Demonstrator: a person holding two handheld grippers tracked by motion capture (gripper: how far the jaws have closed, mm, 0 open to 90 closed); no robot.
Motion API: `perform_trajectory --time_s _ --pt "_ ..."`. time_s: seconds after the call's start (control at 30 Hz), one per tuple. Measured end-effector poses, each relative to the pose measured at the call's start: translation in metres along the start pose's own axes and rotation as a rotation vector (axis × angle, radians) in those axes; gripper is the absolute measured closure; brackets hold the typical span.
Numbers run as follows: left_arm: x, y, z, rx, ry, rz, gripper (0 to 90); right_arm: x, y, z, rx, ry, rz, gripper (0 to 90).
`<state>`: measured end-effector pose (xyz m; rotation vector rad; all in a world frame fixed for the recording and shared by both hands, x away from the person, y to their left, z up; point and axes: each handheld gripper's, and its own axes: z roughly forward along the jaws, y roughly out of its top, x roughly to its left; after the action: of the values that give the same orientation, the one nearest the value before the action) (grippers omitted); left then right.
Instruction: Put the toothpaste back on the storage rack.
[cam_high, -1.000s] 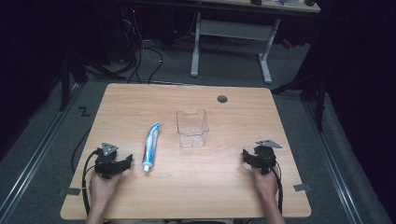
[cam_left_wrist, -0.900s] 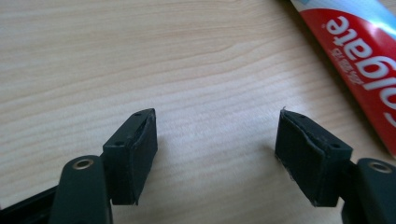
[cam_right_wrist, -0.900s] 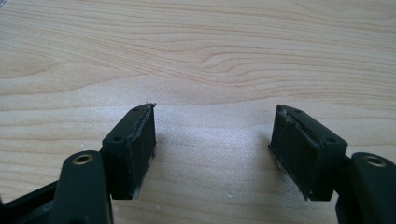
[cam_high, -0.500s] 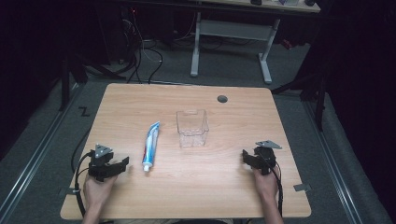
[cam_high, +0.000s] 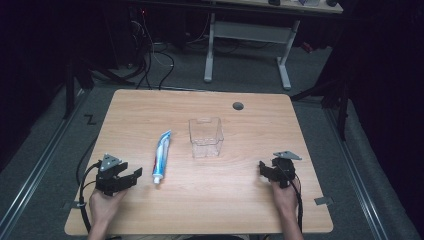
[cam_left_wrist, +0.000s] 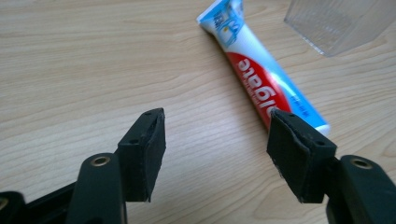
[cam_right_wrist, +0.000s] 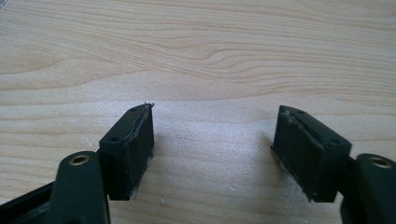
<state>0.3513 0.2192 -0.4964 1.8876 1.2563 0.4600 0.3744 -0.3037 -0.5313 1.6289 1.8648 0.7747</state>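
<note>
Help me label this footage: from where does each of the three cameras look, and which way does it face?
High view: above the near edge, facing forward and down on the light wooden table; both hands, left gripper and right gripper show.
Left gripper view: rides the left gripper, looking between open jaws, which have just been closing on nothing, at the blue, white and red toothpaste tube and clear plastic box.
Right gripper view: rides the right gripper, facing bare wood.
Shared: tube and box, high and left views.

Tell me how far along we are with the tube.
Nothing looks done: the tube lies flat on the table, apart from the clear bin. In hand: the left tongs, empty, jaws just closing a little, point at the tube's cap end. The right tongs rest open. Grasping is left.
</note>
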Motion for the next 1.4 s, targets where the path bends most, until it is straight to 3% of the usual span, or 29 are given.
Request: perform_trajectory --time_s 0.23,0.27,0.37,0.43,0.53,0.6,0.9,1.1,1.4 --pt "-0.009 0.009 0.004 0.032 -0.017 0.023 38.8 0.0 -0.001 0.0 0.011 -0.01 0.024 23.1" --pt "-0.012 0.012 0.005 0.044 -0.004 0.054 39.0 0.0 -0.001 0.0 0.011 -0.01 0.024 23.1" --pt "-0.018 0.017 0.007 0.069 -0.004 0.073 39.4 0.0 -0.001 0.0 0.01 -0.01 0.024 23.0" --pt "-0.021 0.021 0.009 0.086 -0.024 0.062 39.4 0.0 -0.001 0.0 0.01 -0.01 0.024 23.1" --pt "-0.024 0.026 0.012 0.104 -0.021 0.072 39.3 0.0 -0.001 0.0 0.01 -0.01 0.023 23.3" --pt "-0.029 0.033 0.018 0.122 -0.019 0.101 39.3 0.0 -0.001 0.0 0.009 -0.008 0.021 23.4" --pt "-0.037 0.048 0.032 0.153 -0.016 0.11 39.8 0.001 -0.001 -0.001 0.009 0.002 0.007 23.8" --pt "-0.039 0.063 0.047 0.203 0.016 0.124 40.9 0.001 -0.001 -0.001 0.01 0.012 -0.003 23.8" --pt "-0.04 0.077 0.066 0.232 0.031 0.116 40.6 0.001 -0.001 -0.001 0.01 0.015 -0.007 23.8"
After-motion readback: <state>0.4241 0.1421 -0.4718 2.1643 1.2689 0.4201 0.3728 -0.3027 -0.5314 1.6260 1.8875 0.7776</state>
